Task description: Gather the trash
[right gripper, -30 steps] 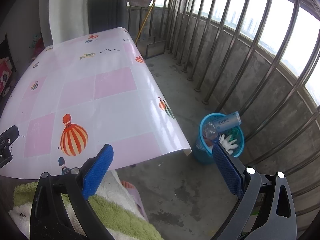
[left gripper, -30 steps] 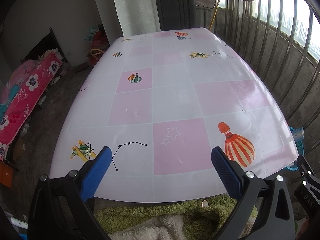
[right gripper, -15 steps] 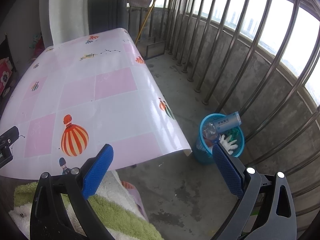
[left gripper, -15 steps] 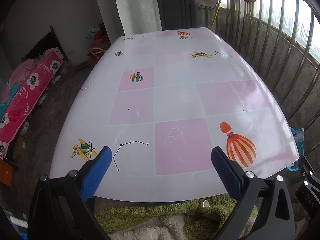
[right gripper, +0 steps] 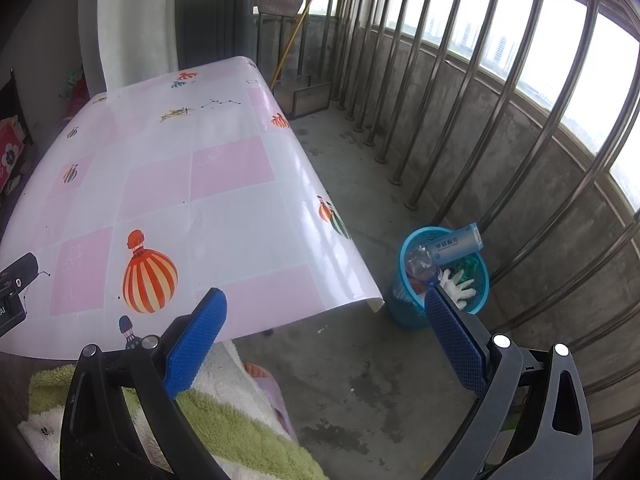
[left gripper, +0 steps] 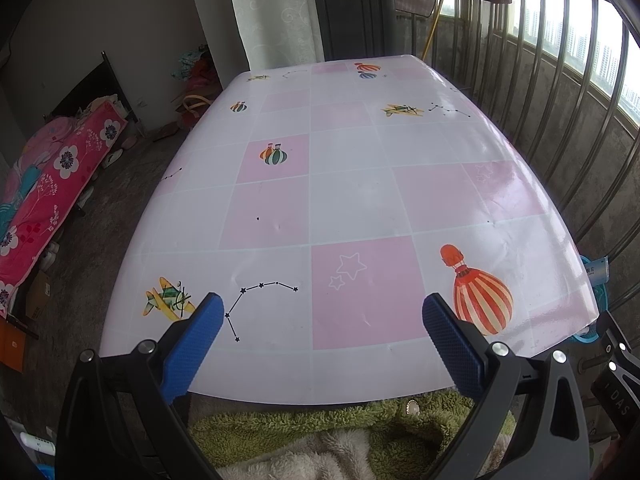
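Nearest, a green and white fleece garment (left gripper: pixel 320 432) on the person's lap fills the bottom of both views, which suggests the person sits at the table's near edge with a tool in each hand. Just above it the left gripper (left gripper: pixel 320 336) hovers over that edge with its blue fingers spread wide and nothing between them; the right gripper (right gripper: pixel 324 332) is equally wide and empty, held out past the table's right corner over the concrete floor (right gripper: pixel 360 392). Beyond them, the table (left gripper: pixel 352 184), under a glossy pink and white checked cover printed with balloons, shows no loose item, so by my reading the collecting is finished or nearly so. Off the right corner, near the railing bars (right gripper: pixel 500 128), stands a blue mesh wastebasket (right gripper: pixel 404 304) holding the trash: a clear plastic bottle (right gripper: pixel 420 260), a white glove (right gripper: pixel 456 284) with fingers splayed towards the railing, and a pale blue carton (right gripper: pixel 456 244) lying across the rim, long axis tilted, its far end poking up and out towards the bars.
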A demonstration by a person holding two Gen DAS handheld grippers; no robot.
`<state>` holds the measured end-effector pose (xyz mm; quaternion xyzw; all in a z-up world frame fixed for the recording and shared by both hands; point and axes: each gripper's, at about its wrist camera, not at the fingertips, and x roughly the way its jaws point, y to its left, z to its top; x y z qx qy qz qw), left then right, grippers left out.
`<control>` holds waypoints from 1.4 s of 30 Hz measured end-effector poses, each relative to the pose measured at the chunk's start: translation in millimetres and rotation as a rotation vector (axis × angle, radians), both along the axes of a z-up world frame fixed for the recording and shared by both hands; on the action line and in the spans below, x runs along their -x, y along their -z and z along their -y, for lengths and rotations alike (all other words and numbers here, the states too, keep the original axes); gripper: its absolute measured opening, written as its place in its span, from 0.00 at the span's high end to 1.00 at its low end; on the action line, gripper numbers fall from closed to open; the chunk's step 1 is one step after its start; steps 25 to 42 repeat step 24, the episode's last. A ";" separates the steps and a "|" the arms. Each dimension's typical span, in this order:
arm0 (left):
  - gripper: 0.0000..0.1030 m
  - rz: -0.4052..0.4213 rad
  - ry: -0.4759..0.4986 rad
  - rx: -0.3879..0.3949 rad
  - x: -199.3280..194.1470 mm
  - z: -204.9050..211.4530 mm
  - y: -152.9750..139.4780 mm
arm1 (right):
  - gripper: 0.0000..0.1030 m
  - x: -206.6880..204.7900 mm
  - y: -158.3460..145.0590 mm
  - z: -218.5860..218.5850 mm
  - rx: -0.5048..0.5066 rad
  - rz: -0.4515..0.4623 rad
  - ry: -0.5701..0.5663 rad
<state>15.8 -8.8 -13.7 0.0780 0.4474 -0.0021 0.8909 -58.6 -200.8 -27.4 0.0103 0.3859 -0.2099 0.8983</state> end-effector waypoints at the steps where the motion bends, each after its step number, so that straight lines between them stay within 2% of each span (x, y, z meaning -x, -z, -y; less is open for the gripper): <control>1: 0.05 0.000 0.000 0.000 0.0 -0.2 -0.1 | 0.08 0.0 0.0 0.2 0.000 0.000 -0.001; 42: 0.05 0.009 -0.001 0.003 2.5 6.8 -4.4 | 0.08 -0.5 0.4 -0.4 -0.001 0.001 0.001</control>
